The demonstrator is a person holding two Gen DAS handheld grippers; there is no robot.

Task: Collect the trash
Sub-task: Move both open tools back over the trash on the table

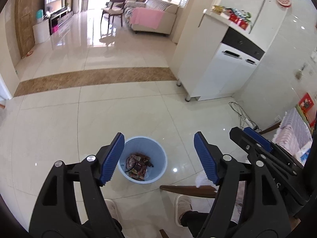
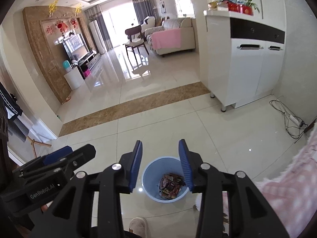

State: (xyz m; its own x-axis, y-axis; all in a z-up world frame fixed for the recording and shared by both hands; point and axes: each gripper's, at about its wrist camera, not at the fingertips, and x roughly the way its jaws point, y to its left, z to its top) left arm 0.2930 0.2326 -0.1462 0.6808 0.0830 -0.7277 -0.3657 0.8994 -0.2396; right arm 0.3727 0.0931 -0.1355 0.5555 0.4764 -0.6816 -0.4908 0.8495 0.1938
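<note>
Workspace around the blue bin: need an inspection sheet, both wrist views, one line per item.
Surface: glossy cream tile floor with a brown marble strip crossing it.
Job's things: light blue bin stands upright on the floor; snack wrappers lie inside it.
Clutter: nothing seen loose on the floor near the bin.
Grippers: left claw open and empty above the bin; right claw open and empty above the bin.
Cables: power strip with tangled cords on the floor beside the white cabinet.
Surroundings: sofa with pink blanket, wooden chair, TV wall; the person's slippers show below.
</note>
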